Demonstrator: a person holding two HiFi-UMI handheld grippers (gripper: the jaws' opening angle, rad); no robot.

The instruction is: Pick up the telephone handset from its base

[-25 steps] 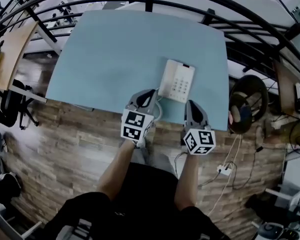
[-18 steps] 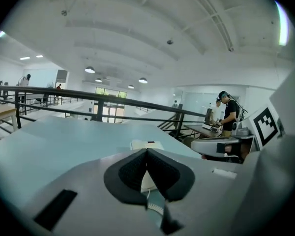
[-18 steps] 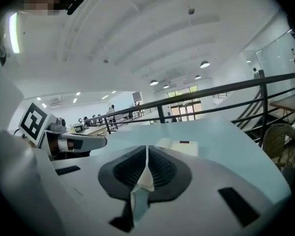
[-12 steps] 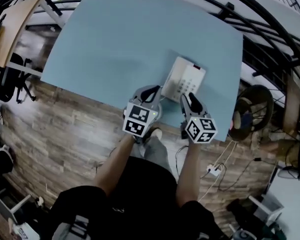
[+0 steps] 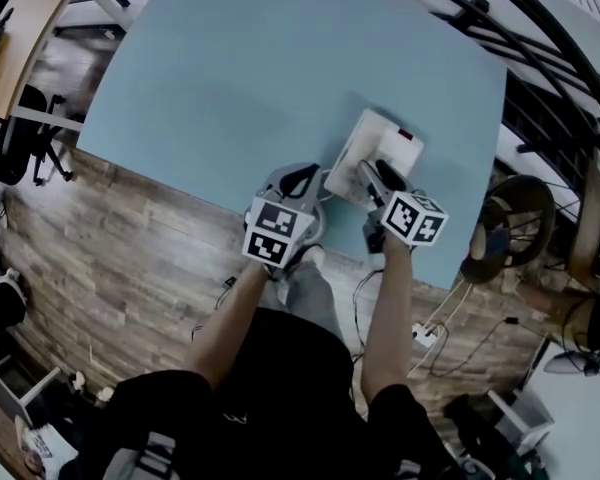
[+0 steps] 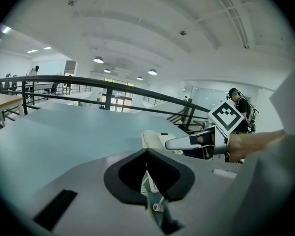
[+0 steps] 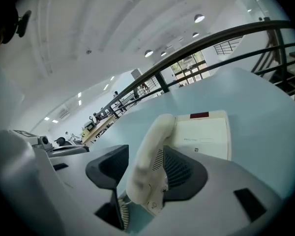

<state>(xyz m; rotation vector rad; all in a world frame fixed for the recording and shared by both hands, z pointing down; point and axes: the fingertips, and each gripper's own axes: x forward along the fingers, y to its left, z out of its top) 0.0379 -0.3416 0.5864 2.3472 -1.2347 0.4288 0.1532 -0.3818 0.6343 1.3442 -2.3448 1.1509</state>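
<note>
Find the handset lying in its cradle along the left side of the telephone base, close to the near edge of the pale blue tabletop. See the right gripper straddling the handset's near end, jaws opening wide: left pad well apart from the plastic, right pad just beside it, no squeeze yet. Note the left gripper just beside the base on its left, jaws clenched together on nothing, touching neither base nor handset as far as can be told.

Likely trouble from here:
- Closing this near one end rather than mid-shaft: expect the rounded, smooth shell to pivot between the pads and droop or slip out on the lift.
- Closing too low: beware of pinching the rim of the base along with the handset, since the right pad sits between the two.
- Lifting at a slant: expect the light base to tip or slide toward the near edge, with nothing pinning it down.
- Pushing further forward before closing: risk of nudging the handset out of its cradle sideways.
</note>
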